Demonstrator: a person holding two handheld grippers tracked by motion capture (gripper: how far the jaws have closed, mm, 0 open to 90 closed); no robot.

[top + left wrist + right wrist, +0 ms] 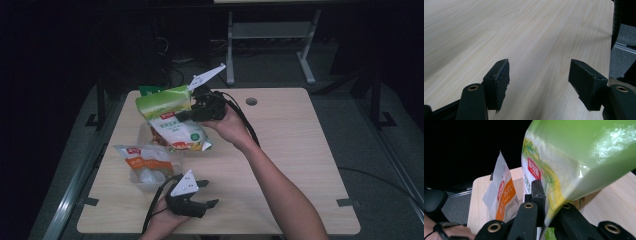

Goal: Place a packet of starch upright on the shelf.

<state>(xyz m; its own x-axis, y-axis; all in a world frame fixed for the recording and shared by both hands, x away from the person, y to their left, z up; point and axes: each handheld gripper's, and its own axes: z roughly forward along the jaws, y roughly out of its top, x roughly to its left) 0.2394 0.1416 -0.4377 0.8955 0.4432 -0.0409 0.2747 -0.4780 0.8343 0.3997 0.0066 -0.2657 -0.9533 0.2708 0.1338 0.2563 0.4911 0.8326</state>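
A green and white snack bag hangs tilted above the left half of the wooden table. My right gripper is shut on its side edge, and in the right gripper view the bag runs between the two black jaws of this gripper. Lower left, an orange and white bag stands in a clear plastic box; the same bag appears beyond the jaws. My left gripper rests near the front edge and stands open over bare wood.
A small green object peeks out behind the held bag at the table's back left corner. A cable hole sits near the back edge. A metal table frame stands on the floor behind.
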